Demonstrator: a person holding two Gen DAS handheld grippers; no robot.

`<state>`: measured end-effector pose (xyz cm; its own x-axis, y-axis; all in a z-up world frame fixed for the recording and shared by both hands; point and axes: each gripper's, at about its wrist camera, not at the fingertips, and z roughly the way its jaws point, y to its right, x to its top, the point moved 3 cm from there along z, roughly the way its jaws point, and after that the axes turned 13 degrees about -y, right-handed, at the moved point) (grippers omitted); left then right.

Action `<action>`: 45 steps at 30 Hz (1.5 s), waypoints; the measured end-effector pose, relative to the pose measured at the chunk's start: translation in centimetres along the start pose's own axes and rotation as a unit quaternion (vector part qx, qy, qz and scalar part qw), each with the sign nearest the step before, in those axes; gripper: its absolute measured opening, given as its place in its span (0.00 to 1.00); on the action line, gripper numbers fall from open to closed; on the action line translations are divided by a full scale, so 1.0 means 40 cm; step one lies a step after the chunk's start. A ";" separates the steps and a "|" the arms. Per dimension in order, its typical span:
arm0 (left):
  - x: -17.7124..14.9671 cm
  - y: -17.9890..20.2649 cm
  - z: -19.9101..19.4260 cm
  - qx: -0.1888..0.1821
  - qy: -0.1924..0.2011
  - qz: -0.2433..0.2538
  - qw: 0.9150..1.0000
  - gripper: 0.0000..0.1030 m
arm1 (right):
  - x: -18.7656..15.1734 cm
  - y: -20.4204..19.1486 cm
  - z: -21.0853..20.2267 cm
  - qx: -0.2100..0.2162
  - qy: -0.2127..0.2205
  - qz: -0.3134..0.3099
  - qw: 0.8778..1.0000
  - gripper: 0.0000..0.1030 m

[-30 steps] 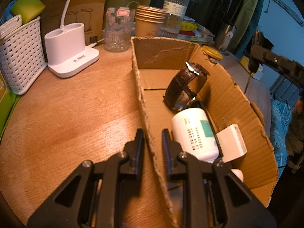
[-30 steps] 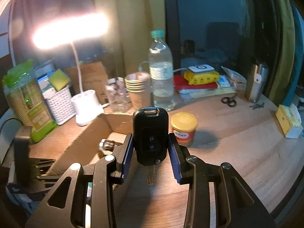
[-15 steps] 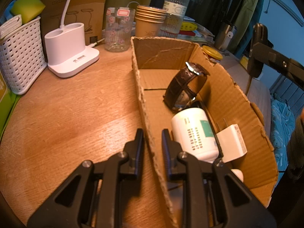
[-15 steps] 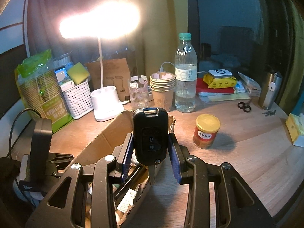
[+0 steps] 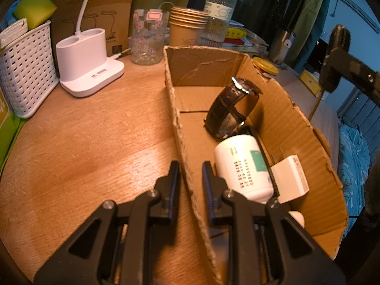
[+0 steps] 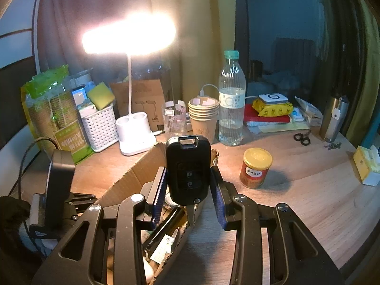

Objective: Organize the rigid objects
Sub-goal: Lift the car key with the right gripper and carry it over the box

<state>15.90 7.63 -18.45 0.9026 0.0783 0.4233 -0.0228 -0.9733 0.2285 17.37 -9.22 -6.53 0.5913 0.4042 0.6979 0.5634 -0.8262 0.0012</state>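
Observation:
My left gripper is shut on the left wall of the open cardboard box, one finger on each side of the wall. Inside the box lie a brown leather watch, a white bottle and a white charger plug. My right gripper is shut on a black car key fob, held upright with its metal blade hanging down. It hovers above the box's right wall. In the left wrist view the key fob appears blurred at the upper right, above the box.
Behind the box stand a white lamp base, a white basket, a glass, stacked paper cups and a water bottle. A yellow-lidded jar, scissors, a steel flask and a tissue box are on the right of the desk.
The right gripper has carried the key fob leftward from beside the jar to over the box's right wall. The left gripper has kept still on the box wall.

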 end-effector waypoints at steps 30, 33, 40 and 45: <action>0.000 0.000 0.000 0.000 0.000 0.000 1.000 0.20 | -0.036 -0.070 0.062 0.070 -0.046 -0.004 0.996 0.37; 0.000 -0.001 0.000 0.000 0.000 0.000 1.000 0.20 | -0.042 -0.059 0.095 0.056 -0.060 0.003 0.997 0.37; 0.000 -0.001 0.000 0.000 0.000 0.000 1.000 0.20 | -0.043 -0.050 0.123 0.027 -0.064 0.003 0.998 0.38; 0.000 -0.001 0.000 0.000 0.000 0.000 1.000 0.20 | -0.043 -0.049 0.147 -0.004 -0.066 -0.002 0.998 0.39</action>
<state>15.93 7.66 -18.46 0.9028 0.0790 0.4227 -0.0221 -0.9731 0.2291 18.65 -5.97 -11.93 0.6603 0.4546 0.5978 0.5617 -0.8273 0.0087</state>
